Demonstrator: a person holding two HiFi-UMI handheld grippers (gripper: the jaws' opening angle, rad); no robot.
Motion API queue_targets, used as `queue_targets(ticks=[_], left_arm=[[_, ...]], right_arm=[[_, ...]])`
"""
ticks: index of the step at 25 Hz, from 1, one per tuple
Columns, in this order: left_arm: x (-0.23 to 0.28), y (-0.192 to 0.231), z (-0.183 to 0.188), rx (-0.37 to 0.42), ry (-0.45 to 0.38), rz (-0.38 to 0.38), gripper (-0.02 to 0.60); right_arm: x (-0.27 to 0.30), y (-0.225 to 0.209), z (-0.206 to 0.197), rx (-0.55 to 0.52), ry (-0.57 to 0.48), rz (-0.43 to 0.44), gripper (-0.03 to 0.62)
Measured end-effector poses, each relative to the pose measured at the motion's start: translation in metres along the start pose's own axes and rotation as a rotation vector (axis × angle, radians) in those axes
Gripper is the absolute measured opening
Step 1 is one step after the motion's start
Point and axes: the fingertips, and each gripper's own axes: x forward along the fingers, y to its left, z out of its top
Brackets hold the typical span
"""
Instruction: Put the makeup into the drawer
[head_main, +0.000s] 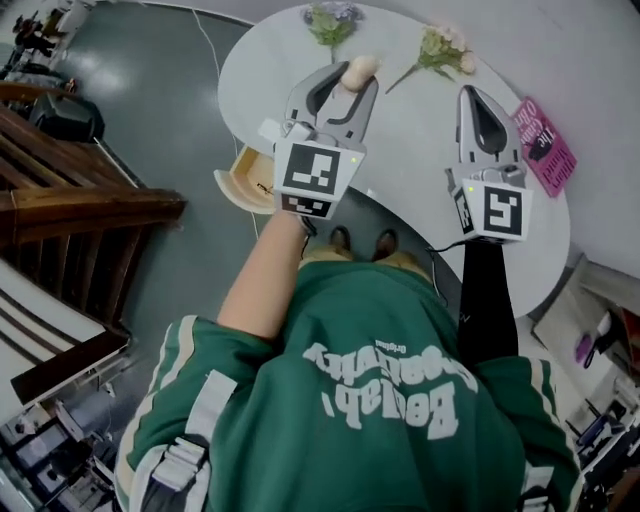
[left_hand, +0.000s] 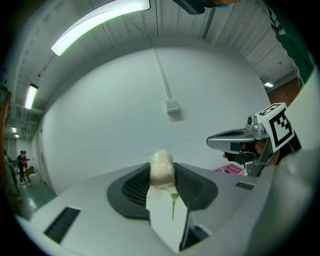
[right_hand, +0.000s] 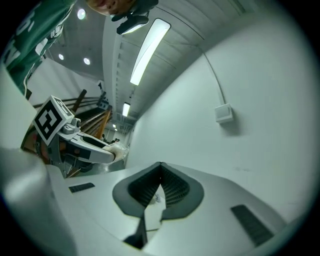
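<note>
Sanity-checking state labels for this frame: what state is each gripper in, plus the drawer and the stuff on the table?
left gripper: fingers shut on the makeup sponge
right gripper: fingers shut, nothing between them
drawer: pulled open
pink book: closed, lying flat on the table
flower sprigs: lying on the table

- The pale wooden drawer (head_main: 245, 182) stands open at the left edge of the round white table (head_main: 420, 140).
- Two green flower sprigs (head_main: 440, 50) lie on the table's far side, and the pink booklet (head_main: 545, 145) lies at its right edge.
- The cream egg-shaped makeup sponge (head_main: 360, 68) sits between the jaws of the left gripper (head_main: 352, 75), above the table and left of the right gripper (head_main: 472, 92).
</note>
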Motion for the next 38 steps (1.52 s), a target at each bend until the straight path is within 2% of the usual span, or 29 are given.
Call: queue_targets(ticks=[6,13,18,21,23,27,33,38], left_arm=[[-0.070,0.072,-0.009,0.013,0.027,0.160,0.155],[-0.157,0.141,-0.023,0.022,0.053,0.293,0.155],[-0.193,0.168,-0.031,0.003,0.044,0.333,0.156],[-0.202,0.177,-0.050,-0.014,0.072,0.331,0.156],[-0.201,0.180,-0.081,-0.021,0.138,0.309,0.156],[-0.198,0.177,-0.167,-0.070,0.319,0.258,0.156],[-0.204,0.152,-0.299,-0.176,0.634,0.183,0.157],[-0.217,0.133,-0.366,-0.266,0.806,0.140,0.158]], right_arm=[[0.035,0.082,0.020,0.011,-0.039,0.145,0.009],[0.069,0.173,0.041,0.017,-0.071,0.268,0.009],[0.084,0.220,0.054,0.007,-0.087,0.316,0.009],[0.088,0.242,0.057,-0.005,-0.080,0.342,0.009],[0.090,0.251,0.057,-0.016,-0.074,0.350,0.009],[0.093,0.262,0.054,-0.033,-0.059,0.357,0.009],[0.095,0.264,0.048,-0.045,-0.038,0.350,0.009],[0.095,0.258,0.044,-0.055,-0.024,0.335,0.009]])
